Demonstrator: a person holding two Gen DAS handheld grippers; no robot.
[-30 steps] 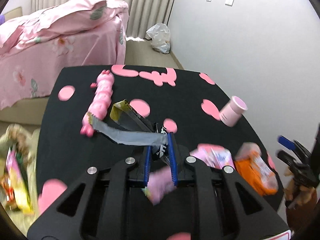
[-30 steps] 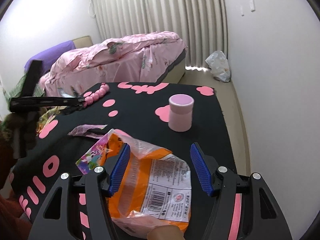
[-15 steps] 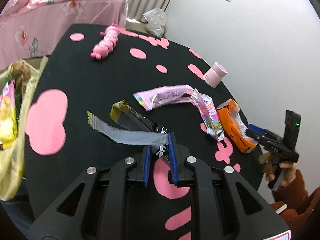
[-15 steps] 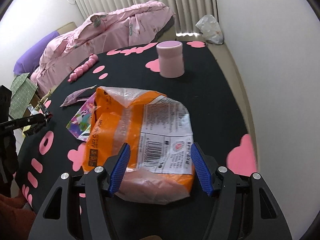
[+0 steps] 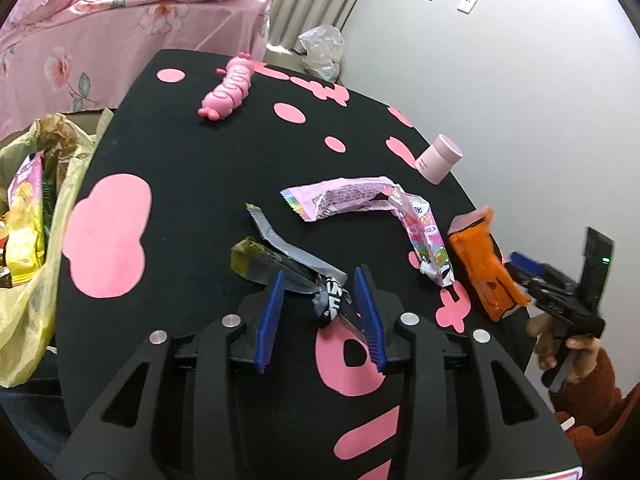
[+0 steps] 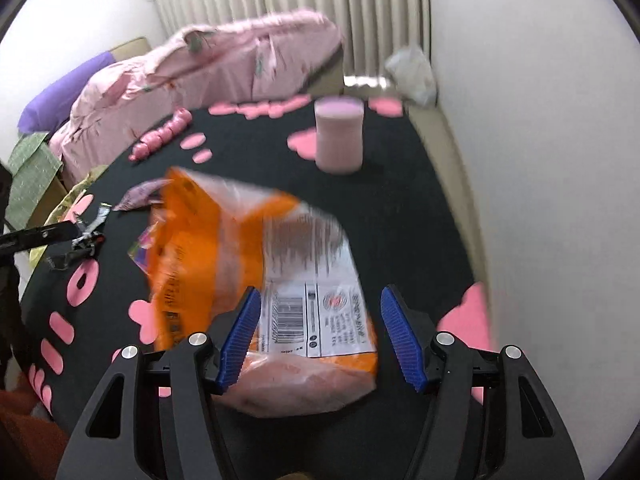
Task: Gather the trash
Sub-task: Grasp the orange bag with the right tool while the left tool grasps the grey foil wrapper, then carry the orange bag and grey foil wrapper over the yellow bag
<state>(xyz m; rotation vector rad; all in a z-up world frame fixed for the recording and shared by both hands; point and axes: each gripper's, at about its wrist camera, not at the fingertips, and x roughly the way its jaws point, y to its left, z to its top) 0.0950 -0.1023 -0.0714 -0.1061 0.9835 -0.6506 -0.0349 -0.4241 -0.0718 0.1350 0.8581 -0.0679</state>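
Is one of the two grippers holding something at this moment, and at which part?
Nothing is held. The left gripper jaws are opening around the silver wrapper, pads clear. The right gripper stands open around the orange bag.

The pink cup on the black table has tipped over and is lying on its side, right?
No. The pink cup is standing upright on the black table, not lying on its side. The right wrist view shows this most clearly, with its flat top facing up.
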